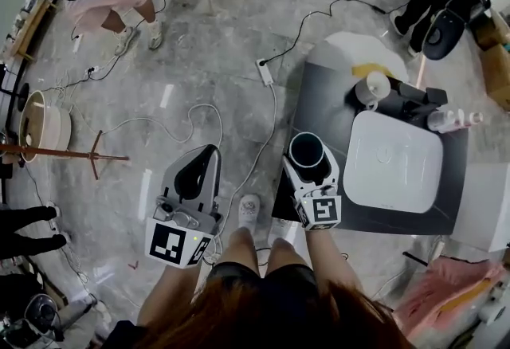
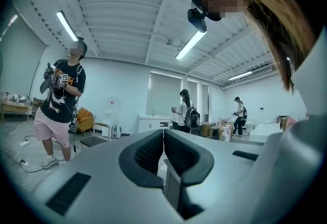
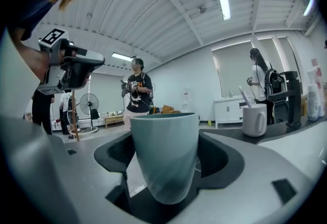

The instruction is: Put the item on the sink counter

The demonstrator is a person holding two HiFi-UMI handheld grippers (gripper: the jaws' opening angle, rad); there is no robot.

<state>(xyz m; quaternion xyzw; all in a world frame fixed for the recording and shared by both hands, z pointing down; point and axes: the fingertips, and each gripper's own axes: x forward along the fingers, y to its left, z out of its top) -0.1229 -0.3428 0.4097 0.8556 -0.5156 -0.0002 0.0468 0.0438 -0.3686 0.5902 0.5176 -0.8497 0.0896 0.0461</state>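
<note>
Since the teal cup (image 3: 164, 156) must land upright on the dark counter (image 1: 319, 100), my right claw (image 1: 308, 158) clamps its sides just beside the white basin (image 1: 394, 160), while my left claw (image 2: 162, 135), pinched together and empty, hangs well apart from that basin.

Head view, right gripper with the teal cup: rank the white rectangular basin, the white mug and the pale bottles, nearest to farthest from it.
From the right gripper, shut on the teal cup:
1. White rectangular basin, just right of it in the dark counter.
2. White mug, beyond the basin, beside the black faucet.
3. Pale bottles, far right, past the faucet.
</note>
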